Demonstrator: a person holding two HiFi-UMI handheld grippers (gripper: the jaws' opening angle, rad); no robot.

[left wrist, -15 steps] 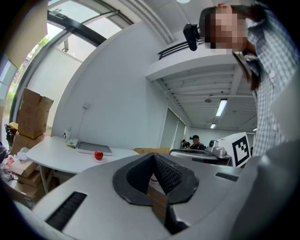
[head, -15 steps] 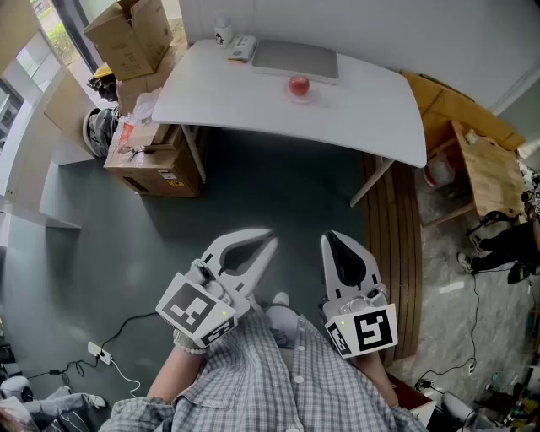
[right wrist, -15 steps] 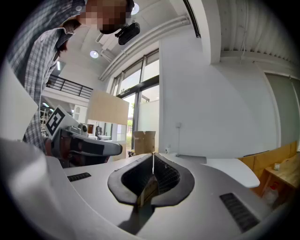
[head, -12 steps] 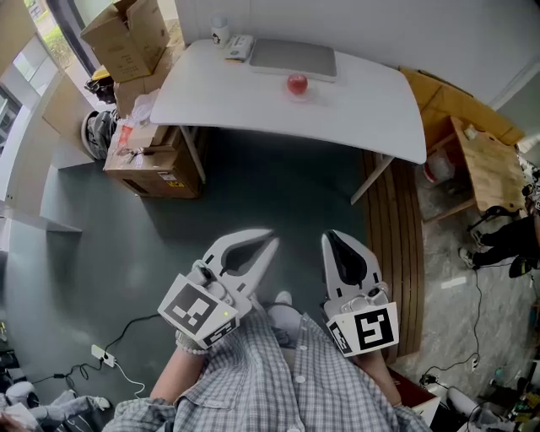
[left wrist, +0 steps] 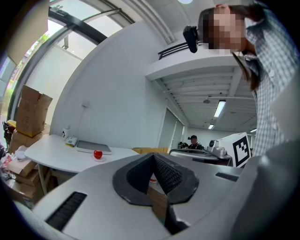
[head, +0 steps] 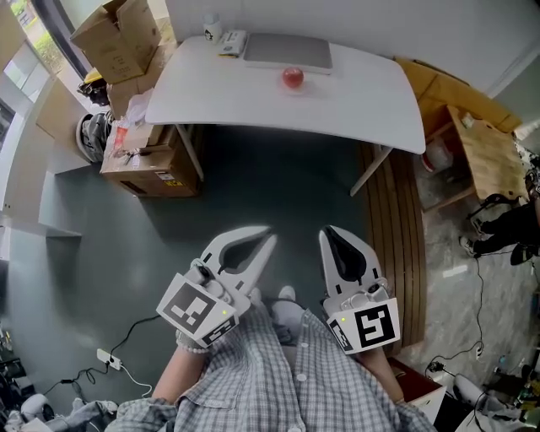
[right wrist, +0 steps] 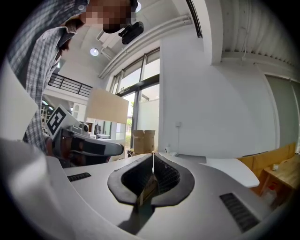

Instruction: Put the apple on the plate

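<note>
A red apple [head: 292, 78] lies on the white table [head: 354, 110] at the far side of the room, apparently on a small pale plate [head: 293, 87]. In the left gripper view the apple [left wrist: 97, 153] shows small and far off, on the plate [left wrist: 98, 158]. My left gripper [head: 268, 238] and right gripper [head: 330, 235] are held close to my body, side by side above the grey floor and far from the table. Both are shut with nothing between the jaws. The left gripper's pads [left wrist: 161, 172] meet, and so do the right gripper's pads [right wrist: 161, 176].
A grey laptop [head: 287, 52], a small box [head: 230, 42] and a white cup [head: 211, 25] lie at the table's back. Cardboard boxes [head: 148, 165] stand left of the table. Wooden planks [head: 395, 221] and a wooden bench [head: 489, 169] lie right. A cable and power strip [head: 108, 357] cross the floor.
The table and apple have slid slightly up and left in the head view. Both grippers stay shut and in the same place before my body.
</note>
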